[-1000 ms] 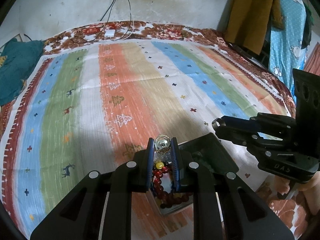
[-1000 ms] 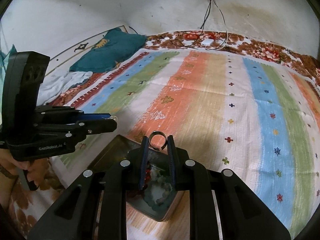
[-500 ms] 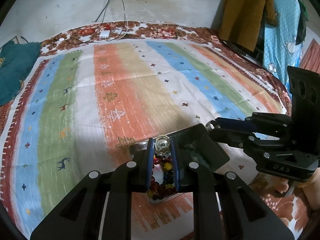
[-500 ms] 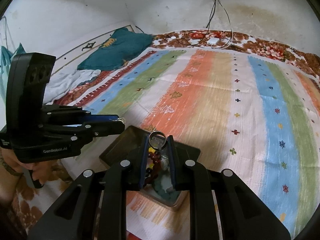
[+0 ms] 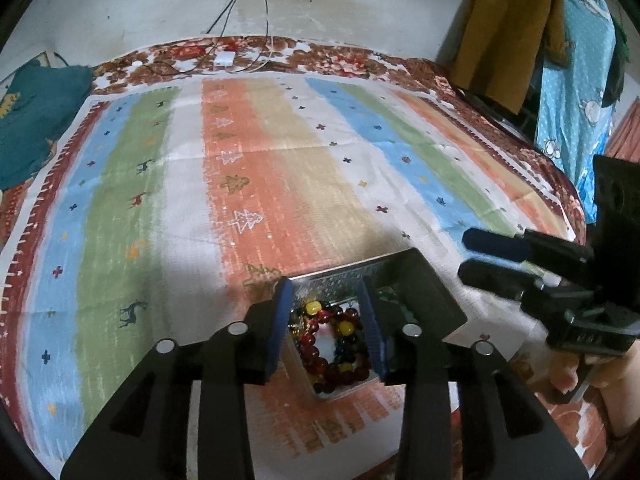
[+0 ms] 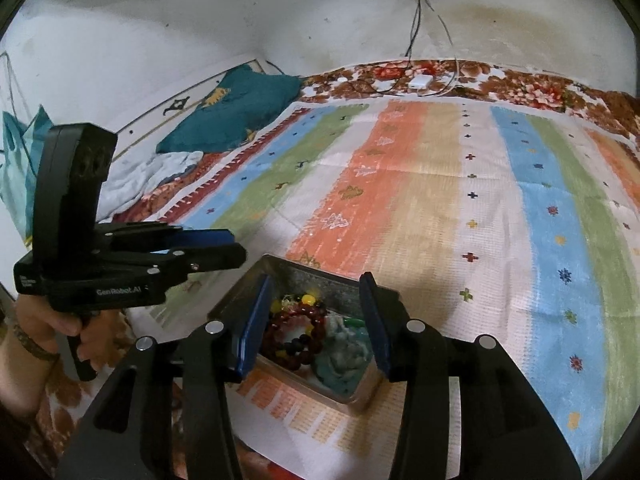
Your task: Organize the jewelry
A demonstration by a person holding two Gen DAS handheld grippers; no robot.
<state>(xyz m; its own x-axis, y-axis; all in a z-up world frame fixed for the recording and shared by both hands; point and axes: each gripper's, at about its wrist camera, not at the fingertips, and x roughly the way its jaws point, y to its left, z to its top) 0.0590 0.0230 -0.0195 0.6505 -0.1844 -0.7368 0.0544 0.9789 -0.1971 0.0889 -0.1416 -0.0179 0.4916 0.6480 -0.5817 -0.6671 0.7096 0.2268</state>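
An open metal tin (image 5: 340,271) (image 6: 288,265) lies on the striped cloth near its front edge. It holds red, yellow and dark bead bracelets (image 5: 320,356) (image 6: 296,336) and a teal-green piece (image 6: 344,356). My left gripper (image 5: 326,292) (image 6: 238,246) hangs over the tin's left part, jaws opening, with nothing between the blue pads. From the right, my right gripper (image 6: 316,284) (image 5: 464,254) hovers over the same tin, its jaws also opening and empty. The dark lid (image 5: 416,292) stands open at the tin's right. No ring shows in either view.
The striped cloth (image 5: 280,168) covers a bed with a floral sheet underneath. A white charger with cables (image 5: 224,58) lies at the far edge, a teal pillow (image 6: 240,100) at the far left. Clothes (image 5: 512,28) hang at the right. A hand (image 6: 44,320) grips the left handle.
Each gripper held a small ring between its tips; both rings are now gone from the fingers and both jaws have spread wider over the tin.
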